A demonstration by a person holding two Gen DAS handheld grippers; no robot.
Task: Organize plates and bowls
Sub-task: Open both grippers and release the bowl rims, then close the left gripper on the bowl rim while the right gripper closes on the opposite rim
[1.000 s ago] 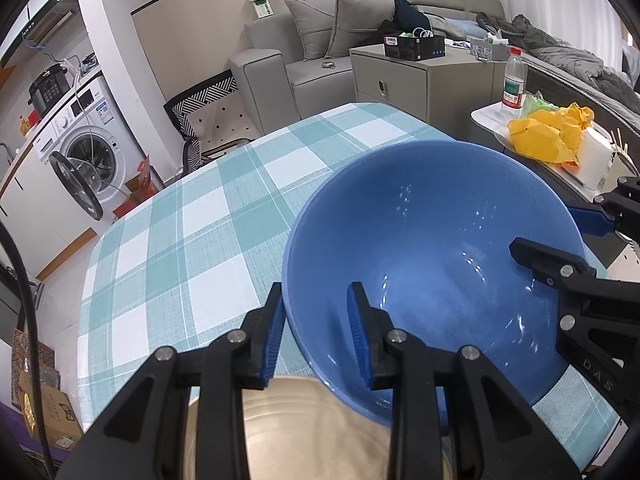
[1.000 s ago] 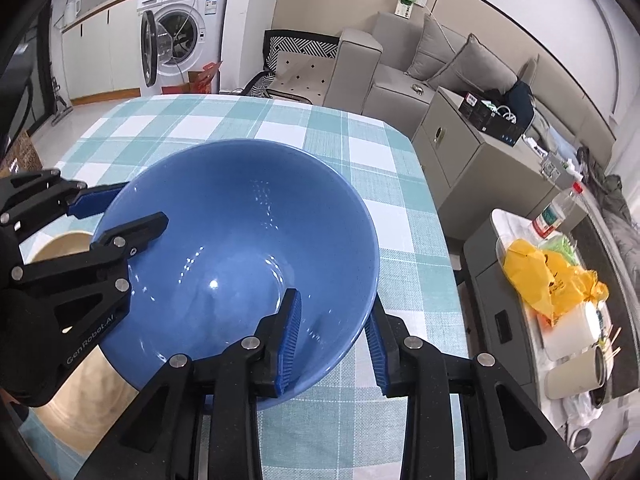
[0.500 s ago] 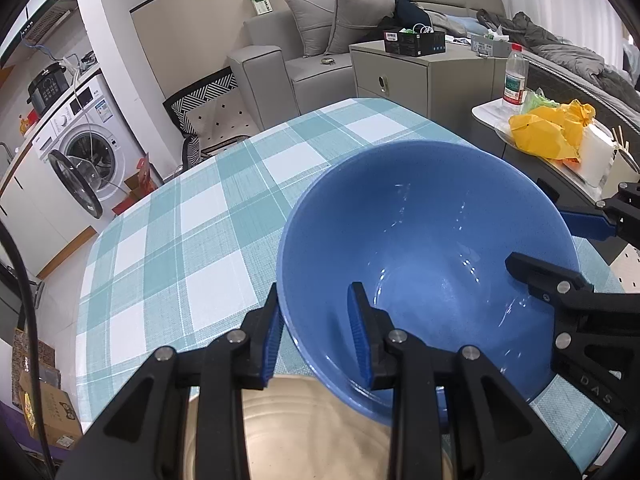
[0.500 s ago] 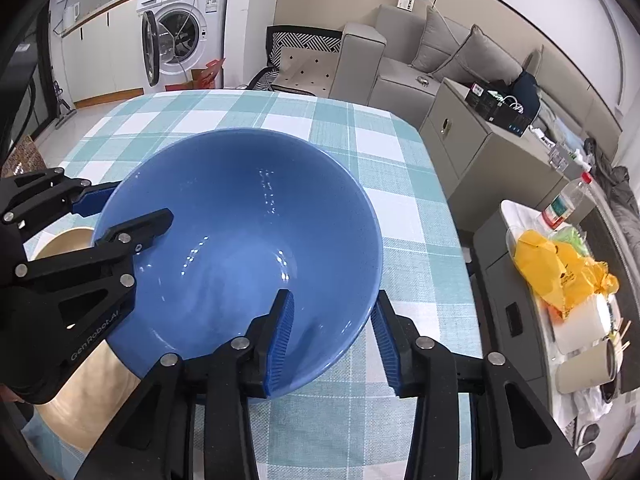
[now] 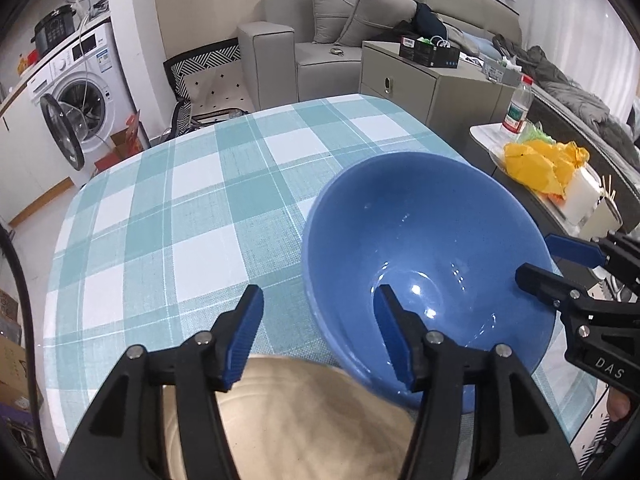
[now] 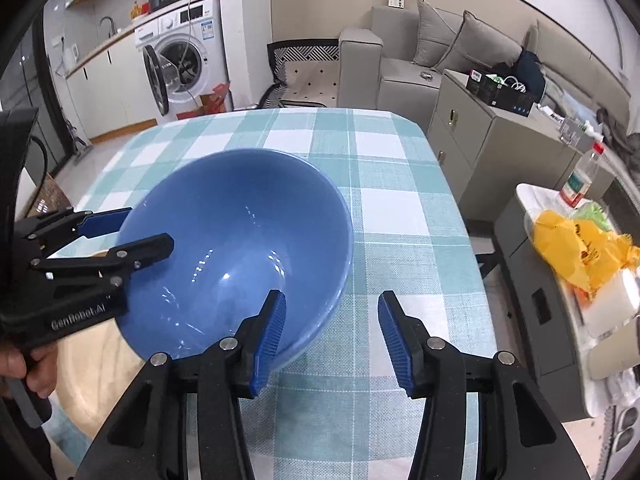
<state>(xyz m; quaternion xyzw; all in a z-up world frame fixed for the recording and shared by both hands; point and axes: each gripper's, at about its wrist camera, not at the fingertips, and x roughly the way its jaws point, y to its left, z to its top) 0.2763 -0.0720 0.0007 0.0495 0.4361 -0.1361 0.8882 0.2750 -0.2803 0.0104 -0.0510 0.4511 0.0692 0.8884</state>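
The blue bowl [image 5: 424, 264] now sits tilted, its near edge resting on the beige plate [image 5: 288, 416] at the front of the table [image 5: 168, 208], its far side leaning over the checked cloth. A second ago both grippers pinched its rim from opposite sides; both sets of jaws have just been opening, and the rim now stands between the pads without being pressed.

In the left wrist view the left gripper [image 5: 316, 334] has its jaws spread: one pad hangs inside the bowl at about 5 o'clock of the basin, the other stands clear over the cloth, with bare rim between them. The right gripper [image 6: 330, 330] shows the same thing from the other side, jaws spread, inner pad over the bowl's wall at 5 o'clock in its own view, outer pad apart from the rim over the tablecloth. Each gripper also shows at the edge of the other's view, straddling the rim with a visible gap.

This reads as a release: the bowl has been set onto the plate and handed over to its own weight. Because it leans rather than sits flat, it may rock or slide once both grippers are clear. The stacking step looks nearly done, so withdrawing without catching the rim is what the next move calls for.
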